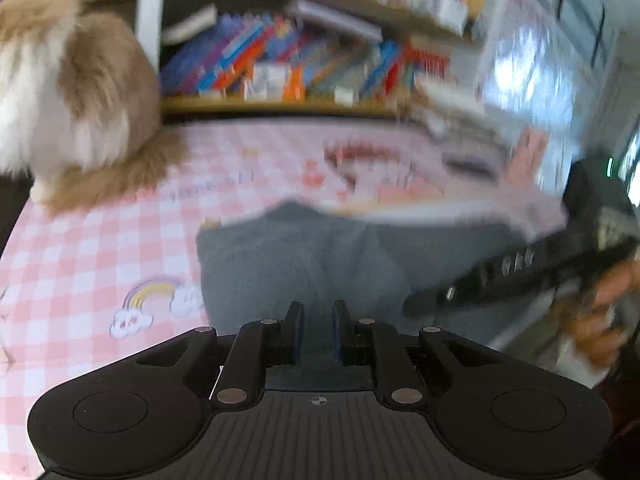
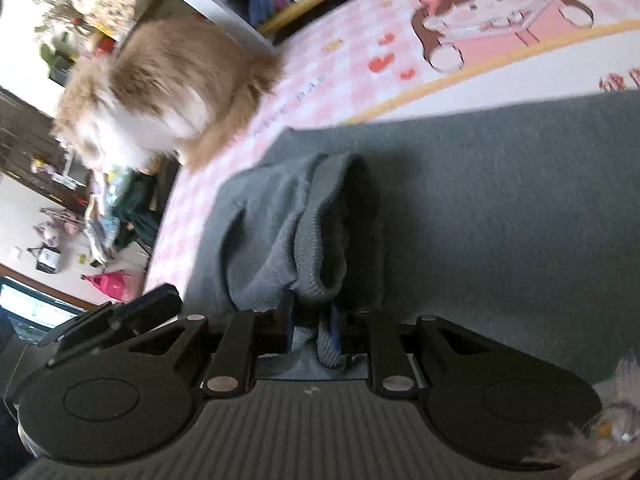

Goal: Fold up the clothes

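On the bed: your grey sweater lies spread out on the pink checked sheet, close to you.
Sweater place: it covers the near middle of the bed, and its far edge lies by a white band with a yellow line.
Sweater cuff: one ribbed cuff is lifted up off the rest of the sweater, with a bunched sleeve hanging to the left of it.
Your right gripper: it is clenched on that ribbed cuff, and the grey knit sits pinched between the two fingers.
Your left gripper: its fingers are pulled close together with only a thin gap. Grey cloth shows in that gap, but you cannot tell if it is pinched or just lying under the fingers.
Left gripper place: it hangs over the near left part of the sweater, pointing down at it.
Your hand: it shows at the right of the left view, wrapped on the handle of the other gripper. It is blurry.
Cat: a fluffy tan and white cat sits on the far left part of the bed, apart from the sweater.
Sheet pictures: a small rainbow with clouds is just left of the sweater, and a big cartoon print is on the far side.
Bookshelf: it stands past the far edge of the bed, packed with bright books.
Floor: at the far left of the right view, small things lie all over it.
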A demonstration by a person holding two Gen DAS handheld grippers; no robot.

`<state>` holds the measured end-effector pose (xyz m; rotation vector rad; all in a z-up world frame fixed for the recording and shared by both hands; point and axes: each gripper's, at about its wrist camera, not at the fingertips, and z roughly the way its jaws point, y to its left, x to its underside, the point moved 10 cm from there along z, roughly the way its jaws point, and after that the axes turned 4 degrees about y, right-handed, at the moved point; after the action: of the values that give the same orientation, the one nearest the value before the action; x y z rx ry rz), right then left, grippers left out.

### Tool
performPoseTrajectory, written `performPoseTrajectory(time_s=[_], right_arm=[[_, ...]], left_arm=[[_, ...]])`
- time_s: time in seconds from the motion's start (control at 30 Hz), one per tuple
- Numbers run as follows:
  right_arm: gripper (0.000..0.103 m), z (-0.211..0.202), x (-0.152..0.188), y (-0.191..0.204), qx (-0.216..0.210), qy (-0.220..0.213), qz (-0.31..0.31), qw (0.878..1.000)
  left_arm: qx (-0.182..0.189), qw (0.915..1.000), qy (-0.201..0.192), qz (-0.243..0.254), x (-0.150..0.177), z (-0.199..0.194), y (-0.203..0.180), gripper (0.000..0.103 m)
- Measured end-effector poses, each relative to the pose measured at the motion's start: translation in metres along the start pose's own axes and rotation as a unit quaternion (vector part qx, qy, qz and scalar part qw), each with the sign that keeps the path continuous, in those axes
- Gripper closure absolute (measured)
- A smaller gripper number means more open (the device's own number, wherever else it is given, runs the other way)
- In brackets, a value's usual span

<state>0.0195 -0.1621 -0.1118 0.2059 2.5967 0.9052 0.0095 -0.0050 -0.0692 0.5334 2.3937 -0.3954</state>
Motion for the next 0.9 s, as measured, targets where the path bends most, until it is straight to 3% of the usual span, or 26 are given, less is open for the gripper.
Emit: performPoseTrajectory(time_s=[0.1,0.17,0.3,0.33,0.4,0.47,0.57,0.7,0.83,0.9], right_arm=[[0.083,0.002,0.003,-0.011,0.015,0.008,0.012,1.000],[0.073,-0.003,0.002,-0.009,0.027,0.001,0.002,1.000],[0.072,-0.032,-0.010,0.014,0.070,-0.071,-0.083,0.992],[0.073,-0.036,-0.015,0.022,0.080,-0.092,-0.116,0.986],[0.089,-0.035,-0.019,0.038,0.097,-0.117,-0.184,0.971],[0.098,-0.017,-0.016,0.044,0.103,-0.095,-0.227,0.964],[0.101,0.016,-0.007,0.021,0.124,-0.040,-0.201,0.971],[0.100,0.012,-0.008,0.014,0.113,-0.048,-0.169,0.978],[0.098,-0.011,-0.007,0.029,0.110,-0.079,-0.165,0.977],[0.094,-0.024,-0.006,0.036,0.112,-0.100,-0.168,0.974]], left_arm=[[0.003,0.9998,0.010,-0.017,0.008,0.009,0.004,0.089],[0.007,0.9998,-0.003,-0.017,0.004,0.002,0.001,0.089],[0.023,0.9994,-0.024,-0.010,-0.003,-0.011,-0.009,0.089],[0.028,0.9993,-0.021,-0.012,-0.002,-0.010,-0.010,0.089],[0.028,0.9995,-0.004,-0.013,0.003,-0.002,-0.010,0.089],[0.030,0.9993,0.007,-0.021,0.007,0.004,-0.007,0.089],[0.040,0.9987,0.010,-0.030,0.008,0.004,-0.006,0.089],[0.038,0.9992,-0.008,-0.013,0.004,-0.007,-0.011,0.086],[0.049,0.9973,-0.051,-0.019,-0.012,-0.027,-0.014,0.084],[0.051,0.9958,-0.072,-0.025,-0.021,-0.036,-0.015,0.078]])
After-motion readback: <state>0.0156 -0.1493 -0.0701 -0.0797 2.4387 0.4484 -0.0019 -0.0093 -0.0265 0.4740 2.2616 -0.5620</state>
